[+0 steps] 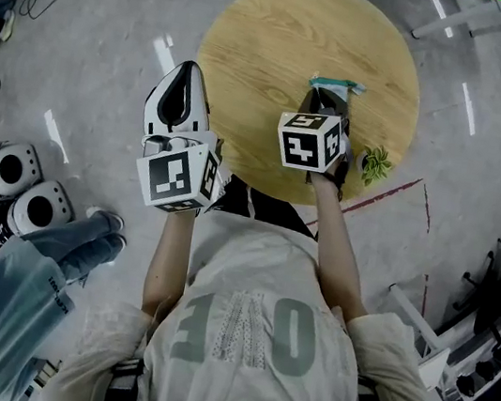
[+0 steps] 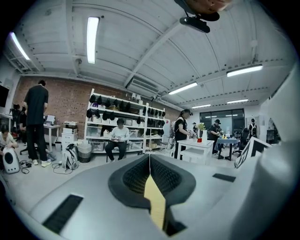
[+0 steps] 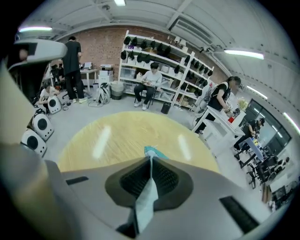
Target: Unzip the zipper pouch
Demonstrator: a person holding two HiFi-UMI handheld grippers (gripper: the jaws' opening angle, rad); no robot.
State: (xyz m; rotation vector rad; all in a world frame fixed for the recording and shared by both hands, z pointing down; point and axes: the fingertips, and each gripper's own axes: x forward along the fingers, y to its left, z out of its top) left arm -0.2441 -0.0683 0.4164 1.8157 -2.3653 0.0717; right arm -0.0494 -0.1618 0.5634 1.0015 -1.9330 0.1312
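The round wooden worktop (image 1: 258,44) carries little. Its wood is bare from 7 o'clock round through 12 to 3, and the rim is unobstructed there.

The zipper pouch (image 1: 332,86), teal, is just off the worktop's centre toward 3 o'clock. The right claw (image 1: 325,98) comes at it from the 6 o'clock side, pointing steeply down. In the right gripper view this claw (image 3: 150,157) is pressed together on the pouch's fabric: a teal corner (image 3: 151,152) pokes out past the tips and paler cloth fills the slit behind them. Whether the pouch's underside touches the wood cannot be told.

A small green plant (image 1: 373,164) stands at the rim at 4 o'clock, near the right claw's marker cube but apart from it.

The left claw (image 1: 189,68) hangs at the 9 o'clock rim, mostly over the grey floor (image 1: 102,65) and well apart from the pouch. In the left gripper view its claw (image 2: 150,157) is pressed together, pointing nearly level into the room. A yellowish strip shows in the slit behind the tips; what it is cannot be told.

Off the worktop, a bystander in blue (image 1: 17,289) crowds the 8 o'clock side beside white round devices (image 1: 24,190). The floor from 10 to 12 o'clock is open.
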